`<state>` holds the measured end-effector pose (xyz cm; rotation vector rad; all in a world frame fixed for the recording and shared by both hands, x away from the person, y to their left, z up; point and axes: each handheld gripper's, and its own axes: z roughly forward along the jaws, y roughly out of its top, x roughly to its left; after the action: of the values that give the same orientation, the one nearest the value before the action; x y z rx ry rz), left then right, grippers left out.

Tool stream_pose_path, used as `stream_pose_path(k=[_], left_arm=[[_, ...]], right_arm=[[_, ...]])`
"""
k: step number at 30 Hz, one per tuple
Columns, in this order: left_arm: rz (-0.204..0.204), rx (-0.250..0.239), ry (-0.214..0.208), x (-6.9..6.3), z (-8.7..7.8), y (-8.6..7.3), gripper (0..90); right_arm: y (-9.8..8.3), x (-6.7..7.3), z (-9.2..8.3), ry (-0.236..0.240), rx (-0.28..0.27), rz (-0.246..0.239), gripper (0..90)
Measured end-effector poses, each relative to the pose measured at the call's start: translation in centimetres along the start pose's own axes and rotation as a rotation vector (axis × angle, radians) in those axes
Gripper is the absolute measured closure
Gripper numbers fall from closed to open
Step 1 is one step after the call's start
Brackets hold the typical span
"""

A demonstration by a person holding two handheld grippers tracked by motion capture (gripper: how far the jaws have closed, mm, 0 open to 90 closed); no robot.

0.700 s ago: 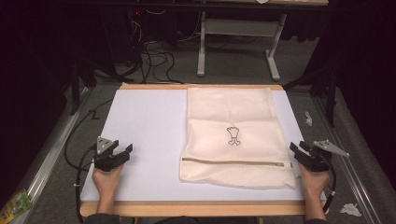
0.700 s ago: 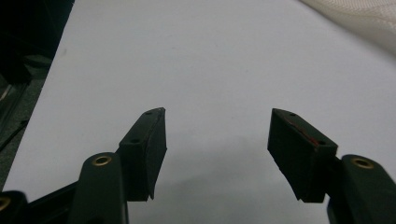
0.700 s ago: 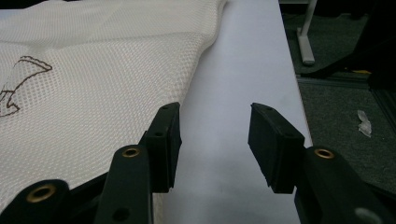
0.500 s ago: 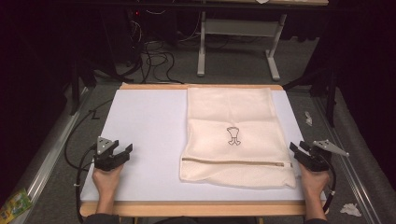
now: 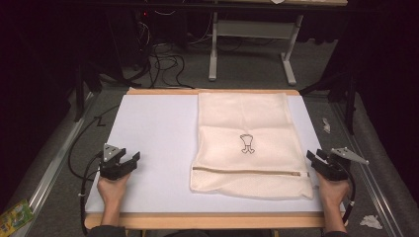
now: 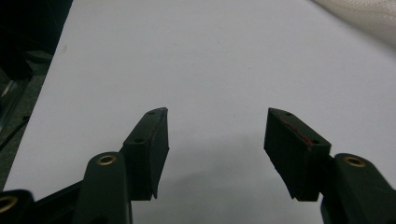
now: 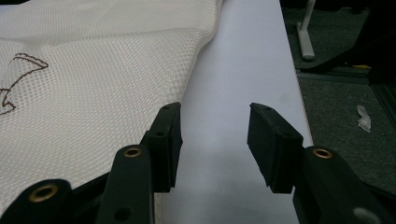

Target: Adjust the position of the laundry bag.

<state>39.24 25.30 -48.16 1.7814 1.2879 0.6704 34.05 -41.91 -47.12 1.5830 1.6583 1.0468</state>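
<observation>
Cream mesh bag (image 5: 249, 143) is lying flat along the surface's (image 5: 148, 133) right edge while both the left hand-held gripper (image 5: 129, 161) and right hand-held gripper (image 5: 316, 159) are waiting wide, empty; thin netting risks snagging or bunching.

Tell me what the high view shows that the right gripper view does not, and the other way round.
High view: the whole cream mesh bag with its zipper near the front edge, and the left gripper open over the bare white table. Right gripper view: the bag's woven mesh up close, and the gap between the jaws with nothing in it. Both: the bag, its small brown emblem, the white table and the right gripper, open beside the bag.
</observation>
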Motion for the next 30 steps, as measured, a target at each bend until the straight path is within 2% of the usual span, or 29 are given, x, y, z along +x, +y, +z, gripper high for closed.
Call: stream_pose_path(k=[9, 15, 19, 30], left_arm=[[-0.014, 0.012, -0.019, -0.3, 0.2, 0.2, 40.4], [-0.019, 0.023, -0.046, -1.0, 0.4, 0.4, 40.4], [-0.01, 0.029, -0.051, -1.4, 0.4, 0.6, 40.4], [0.008, 0.038, -0.102, -2.9, 0.4, 1.2, 40.2]], right_arm=[[0.1, 0.0, -0.1, 0.003, 0.001, -0.001, 56.1], [0.1, -0.2, -0.4, 0.005, 0.013, 0.005, 56.2], [0.1, -0.2, -0.5, 0.007, 0.013, 0.002, 56.1], [0.2, -0.1, -1.3, 0.026, 0.011, 0.004, 56.1]])
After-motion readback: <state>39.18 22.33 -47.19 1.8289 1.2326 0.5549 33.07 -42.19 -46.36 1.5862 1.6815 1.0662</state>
